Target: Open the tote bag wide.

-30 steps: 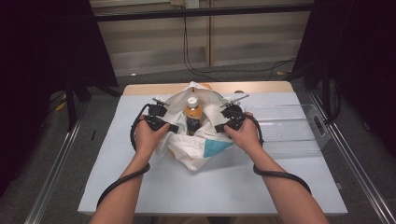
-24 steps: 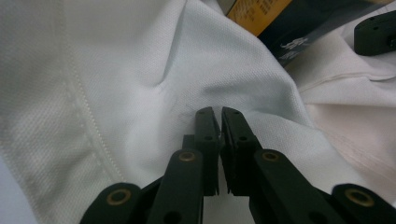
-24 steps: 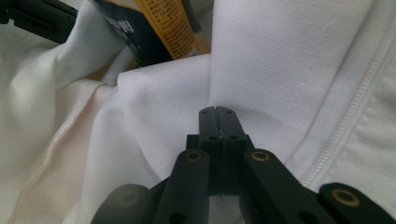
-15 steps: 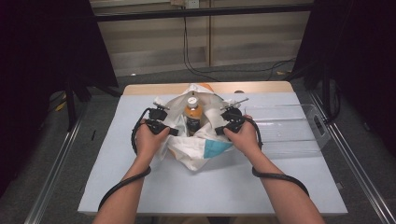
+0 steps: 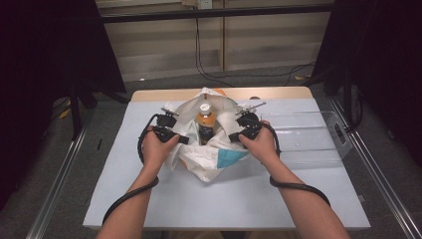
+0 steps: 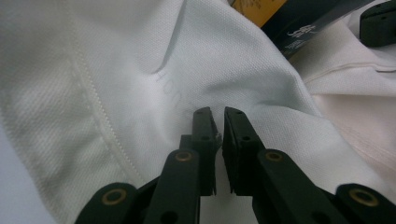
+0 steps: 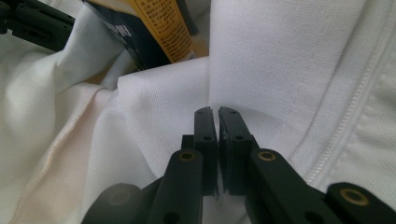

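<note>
A white cloth bag [image 5: 209,164] lies on the table with a bottle [image 5: 205,119] of orange drink standing in its mouth. My left gripper [image 5: 185,140] is at the bag's left side and my right gripper [image 5: 231,135] at its right side, each pinching the fabric. In the left gripper view the jaws [image 6: 217,114] show a thin slit with white cloth [image 6: 140,70] in it. The right gripper's jaws [image 7: 214,112] sit almost together on a fold of cloth [image 7: 261,60]. Both pairs of jaws have just been opening slightly. The bottle's yellow and black label [image 7: 159,32] shows beyond.
A clear plastic bin [image 5: 308,137] stands at the table's right. The pale table top [image 5: 149,199] stretches toward me, with metal rails along both sides. Cables hang over the floor behind the table's far edge.
</note>
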A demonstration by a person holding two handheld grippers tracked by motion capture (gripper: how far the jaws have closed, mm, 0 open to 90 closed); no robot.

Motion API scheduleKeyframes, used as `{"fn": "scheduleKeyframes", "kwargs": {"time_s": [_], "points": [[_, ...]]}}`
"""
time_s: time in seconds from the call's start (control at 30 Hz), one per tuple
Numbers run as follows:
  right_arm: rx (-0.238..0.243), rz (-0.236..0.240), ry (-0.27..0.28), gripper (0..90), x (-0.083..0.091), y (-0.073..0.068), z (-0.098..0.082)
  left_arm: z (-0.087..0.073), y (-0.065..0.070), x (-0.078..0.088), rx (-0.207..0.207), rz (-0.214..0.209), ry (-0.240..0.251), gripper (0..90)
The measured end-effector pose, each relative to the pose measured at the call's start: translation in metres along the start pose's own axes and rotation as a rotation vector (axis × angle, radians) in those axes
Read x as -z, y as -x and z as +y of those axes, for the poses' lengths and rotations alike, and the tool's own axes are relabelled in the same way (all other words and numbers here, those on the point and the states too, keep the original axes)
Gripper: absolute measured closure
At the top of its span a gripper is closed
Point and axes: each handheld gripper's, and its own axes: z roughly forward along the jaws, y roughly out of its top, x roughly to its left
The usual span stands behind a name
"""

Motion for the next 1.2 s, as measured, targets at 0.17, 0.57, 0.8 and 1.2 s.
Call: {"fn": "scheduleKeyframes", "kwargs": {"time_s": [0.17,0.57,0.8,1.2], "points": [[-0.003,0.007,0.025,81.6,0.005,0.0,0.004,0.002,0.0,0.009,0.005,0.001,0.022,78.7],[0.01,-0.006,0.048,76.7,0.018,-0.001,0.016,0.004,0.002,0.024,0.016,-0.009,0.055,71.6],[0.004,0.001,0.07,63.5,0.022,0.001,0.019,0.005,0.004,0.033,0.001,-0.013,0.062,61.4],[0.023,0.014,0.059,42.3,0.023,-0.006,0.022,0.007,0.009,0.053,0.002,0.003,0.088,47.6]]}}
